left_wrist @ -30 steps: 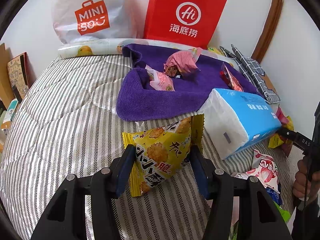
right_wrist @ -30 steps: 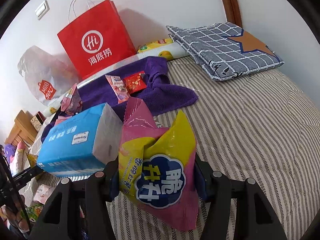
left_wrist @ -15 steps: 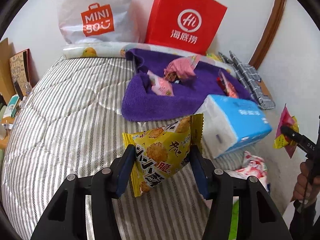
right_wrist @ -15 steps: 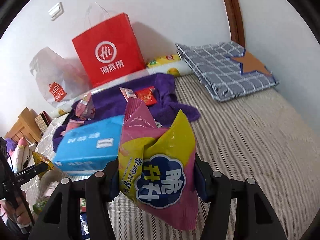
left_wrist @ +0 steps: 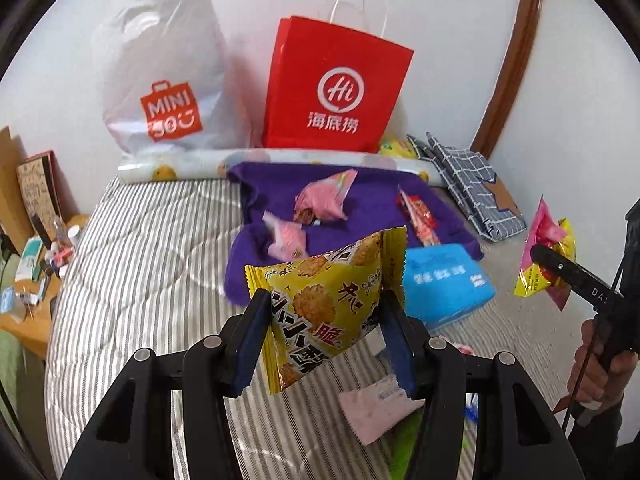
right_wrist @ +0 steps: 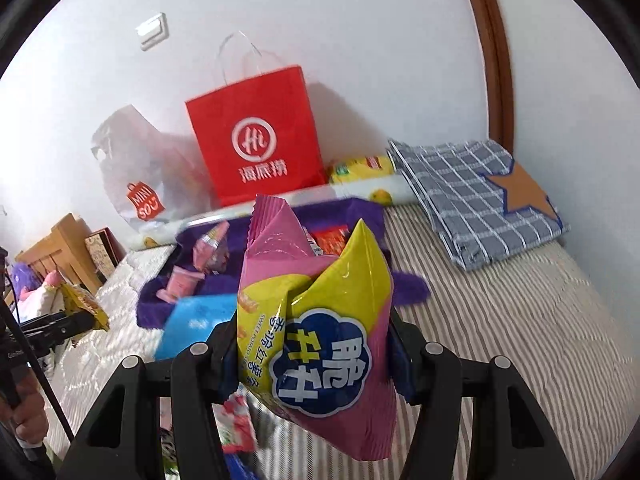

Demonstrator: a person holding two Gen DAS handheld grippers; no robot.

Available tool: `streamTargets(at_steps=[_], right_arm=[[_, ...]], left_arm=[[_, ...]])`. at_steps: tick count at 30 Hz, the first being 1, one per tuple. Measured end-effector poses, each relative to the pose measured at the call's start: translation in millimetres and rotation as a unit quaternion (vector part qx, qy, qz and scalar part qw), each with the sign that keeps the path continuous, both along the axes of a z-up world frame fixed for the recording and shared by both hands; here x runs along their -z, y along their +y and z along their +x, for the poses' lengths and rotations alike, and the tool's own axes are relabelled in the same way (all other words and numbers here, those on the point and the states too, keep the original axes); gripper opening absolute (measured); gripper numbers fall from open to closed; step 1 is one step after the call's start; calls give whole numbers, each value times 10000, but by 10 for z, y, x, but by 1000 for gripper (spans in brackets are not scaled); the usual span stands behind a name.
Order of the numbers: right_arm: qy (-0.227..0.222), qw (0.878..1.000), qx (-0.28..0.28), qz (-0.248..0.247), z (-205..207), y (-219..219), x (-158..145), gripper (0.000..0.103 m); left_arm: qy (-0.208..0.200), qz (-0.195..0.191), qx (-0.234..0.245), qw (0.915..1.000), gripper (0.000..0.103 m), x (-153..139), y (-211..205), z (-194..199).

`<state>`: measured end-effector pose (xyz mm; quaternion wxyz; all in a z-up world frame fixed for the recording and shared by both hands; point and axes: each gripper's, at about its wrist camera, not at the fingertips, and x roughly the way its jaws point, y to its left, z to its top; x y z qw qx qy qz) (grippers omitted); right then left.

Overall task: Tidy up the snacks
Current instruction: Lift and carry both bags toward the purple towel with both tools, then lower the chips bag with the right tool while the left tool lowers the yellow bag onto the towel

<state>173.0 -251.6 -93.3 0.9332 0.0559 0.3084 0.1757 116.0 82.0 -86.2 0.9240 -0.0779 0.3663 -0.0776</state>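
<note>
Gripping a yellow rice-cracker packet [left_wrist: 326,300], the left gripper [left_wrist: 324,338] has both blue-padded fingers [left_wrist: 252,344] pressed against the packet's sides; packet is held clear above the striped bedspread [left_wrist: 140,264], tilted, printed face toward the camera. Right gripper [right_wrist: 314,354] likewise clamped on a pink-and-yellow sweet potato chip bag [right_wrist: 320,332]; the bag stands upright between the fingers, its crimped top edge uppermost, and hangs over the bed.

Each tool shows in the other's view: chip bag at far right of the left wrist view, cracker packet at far left of the right wrist view, both well apart.

On the bed:
- purple towel [left_wrist: 360,184] spread near the wall, edges bunched.
- on the towel: a crumpled pink snack packet [left_wrist: 324,200], a smaller pink packet [left_wrist: 286,238] just beside it, a red snack packet [left_wrist: 418,216] toward the towel's right side.
- blue tissue pack [left_wrist: 444,288] at the towel's near right corner, partly behind the cracker packet.
- more loose packets at the near edge below the grippers; blurred, print not readable.
- folded blue checked cloth [right_wrist: 476,196] with an orange star patch, near the right wall.

Against the wall: red Haidilao paper bag [left_wrist: 336,88] upright, white Miniso plastic bag [left_wrist: 164,80] just to its left, a fruit-printed roll [left_wrist: 184,164] lying along the bed's far edge in front of both.
</note>
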Motion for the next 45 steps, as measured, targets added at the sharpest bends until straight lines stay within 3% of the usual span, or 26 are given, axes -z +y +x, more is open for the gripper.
streamTargets(at_steps=[11, 21, 27, 33, 38, 45], right_arm=[[-407, 9988, -50, -268, 214, 253, -367, 56], [-605, 9978, -147, -241, 627, 450, -569, 56], [-554, 9977, -213, -340, 1010, 601, -537, 56], [-437, 9977, -368, -353, 1323, 729, -385, 57], [-227, 9981, -507, -254, 1428, 717, -114, 57], [-141, 9992, -376, -42, 1484, 615, 41, 57]], left_arm=[[-89, -55, 55, 9999, 55, -296, -141, 322], [-275, -183, -305, 9990, 55, -626, -134, 894], [-307, -187, -443, 9984, 55, -672, -136, 1325], [-160, -246, -500, 9983, 55, -533, -74, 1656], [78, -75, -455, 9989, 55, -311, -72, 1808], [223, -5, -443, 9988, 55, -201, -69, 1865]])
